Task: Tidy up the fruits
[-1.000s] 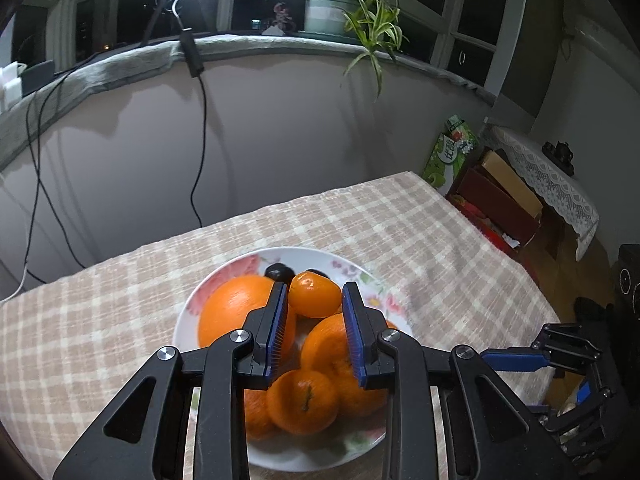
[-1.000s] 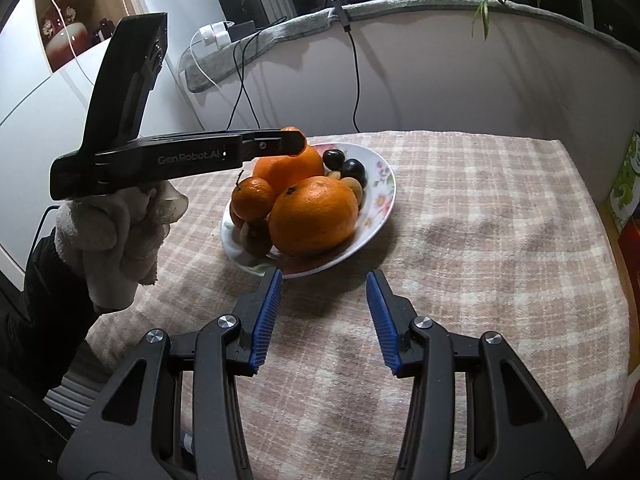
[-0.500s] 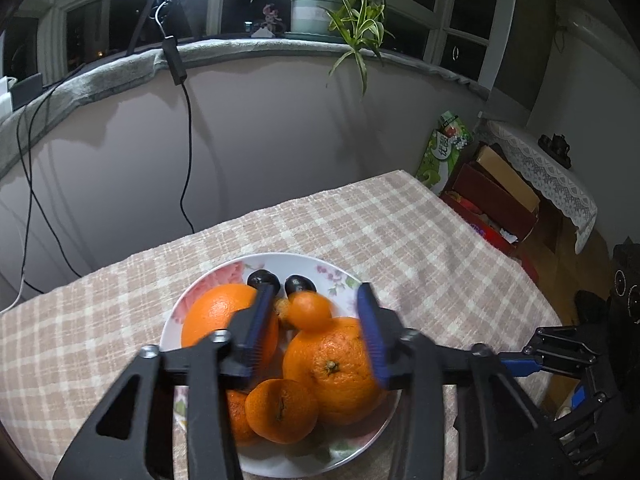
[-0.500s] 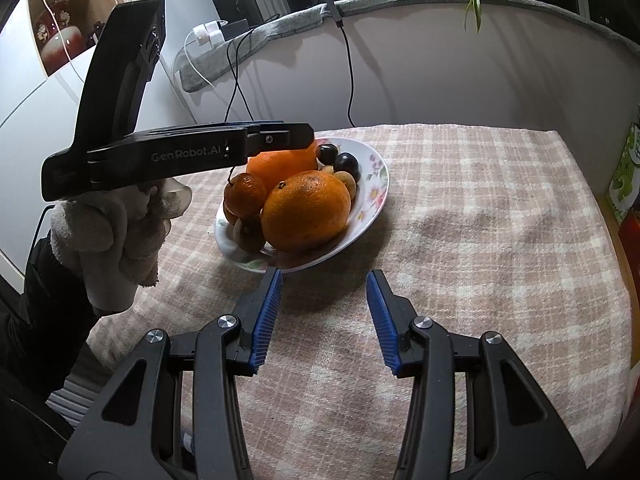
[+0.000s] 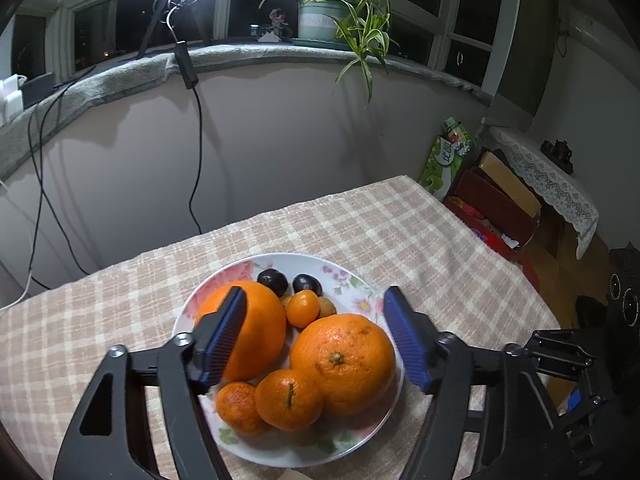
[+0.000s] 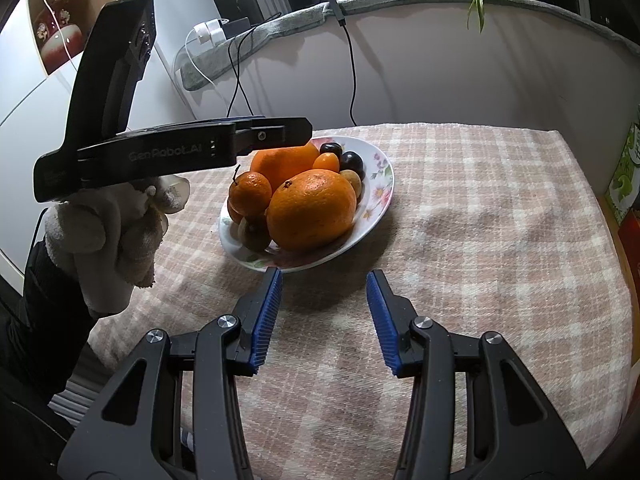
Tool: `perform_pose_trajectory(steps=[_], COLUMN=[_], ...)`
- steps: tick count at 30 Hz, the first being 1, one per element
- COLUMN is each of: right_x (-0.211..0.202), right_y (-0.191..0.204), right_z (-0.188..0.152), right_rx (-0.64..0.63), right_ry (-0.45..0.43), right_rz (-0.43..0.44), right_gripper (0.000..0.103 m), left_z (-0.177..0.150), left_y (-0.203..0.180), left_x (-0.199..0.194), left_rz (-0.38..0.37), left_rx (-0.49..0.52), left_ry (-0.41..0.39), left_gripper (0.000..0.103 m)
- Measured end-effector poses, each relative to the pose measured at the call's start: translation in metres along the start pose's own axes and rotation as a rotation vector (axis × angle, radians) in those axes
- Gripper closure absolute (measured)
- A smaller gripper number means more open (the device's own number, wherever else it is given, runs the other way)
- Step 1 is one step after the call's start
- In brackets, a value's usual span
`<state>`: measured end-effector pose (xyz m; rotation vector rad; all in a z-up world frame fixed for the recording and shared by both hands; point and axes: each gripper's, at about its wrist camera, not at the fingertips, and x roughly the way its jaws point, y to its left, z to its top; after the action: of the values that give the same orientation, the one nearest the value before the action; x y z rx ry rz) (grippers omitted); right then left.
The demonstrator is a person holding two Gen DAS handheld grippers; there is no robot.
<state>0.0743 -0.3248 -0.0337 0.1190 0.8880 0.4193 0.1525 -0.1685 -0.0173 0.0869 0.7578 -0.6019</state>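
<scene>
A flowered white plate (image 5: 344,280) on the checked tablecloth holds two large oranges (image 5: 344,364), two small tangerines (image 5: 288,400), a tiny kumquat (image 5: 303,309), two dark plums (image 5: 273,282) and some small brown fruits. My left gripper (image 5: 316,336) is open and empty, hovering over the plate with its jaws wide apart above the oranges. My right gripper (image 6: 323,320) is open and empty over the cloth just in front of the plate (image 6: 376,200). The left gripper body shows in the right wrist view (image 6: 180,154), held by a gloved hand.
The table (image 6: 500,240) stands against a curved wall with hanging cables (image 5: 196,140). A potted plant (image 5: 332,20) sits on the sill. Boxes (image 5: 496,200) and a green package (image 5: 446,156) stand beyond the table's right edge.
My left gripper opened wide, released the kumquat onto the plate and drew up and back. The right gripper has barely moved.
</scene>
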Motion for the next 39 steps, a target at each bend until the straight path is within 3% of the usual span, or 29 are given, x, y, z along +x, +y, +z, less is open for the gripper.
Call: perform_pose_trajectory(steps=[11, 17, 22, 25, 32, 39], right_x=[0.000, 0.003, 0.013, 0.019, 0.037, 0.053], right_y=[0.004, 0.016, 0.032, 0.043, 0.058, 0.052], right_z=[0.002, 0.001, -0.001, 0.000, 0.000, -0.001], right_rx=[0.033, 0.026, 0.004, -0.010, -0.020, 0.048], right_ry=[0.006, 0.025, 0.058, 0.064, 0.102, 0.118], right_rz=[-0.015, -0.024, -0.045, -0.055, -0.085, -0.094], right_gripper=[0.033, 0.033, 0.033, 0.033, 0.033, 0.033], left_z=[-0.012, -0.033, -0.063, -0.078, -0.104, -0.129], left_y=[0.031, 0.071, 0.108, 0.122, 0.142, 0.151], left_x=[-0.028, -0.054, -0.068, -0.073, -0.082, -0.087], left_rz=[0.044, 0.110, 0.147, 0.154, 0.133, 0.100], left_rx=[-0.049, -0.082, -0.120, -0.133, -0.160, -0.213], left_ry=[-0.041, -0.081, -0.071, -0.062, -0.057, -0.040], left_gripper=[0.028, 0.028, 0.029, 0.035, 0.048, 0.049])
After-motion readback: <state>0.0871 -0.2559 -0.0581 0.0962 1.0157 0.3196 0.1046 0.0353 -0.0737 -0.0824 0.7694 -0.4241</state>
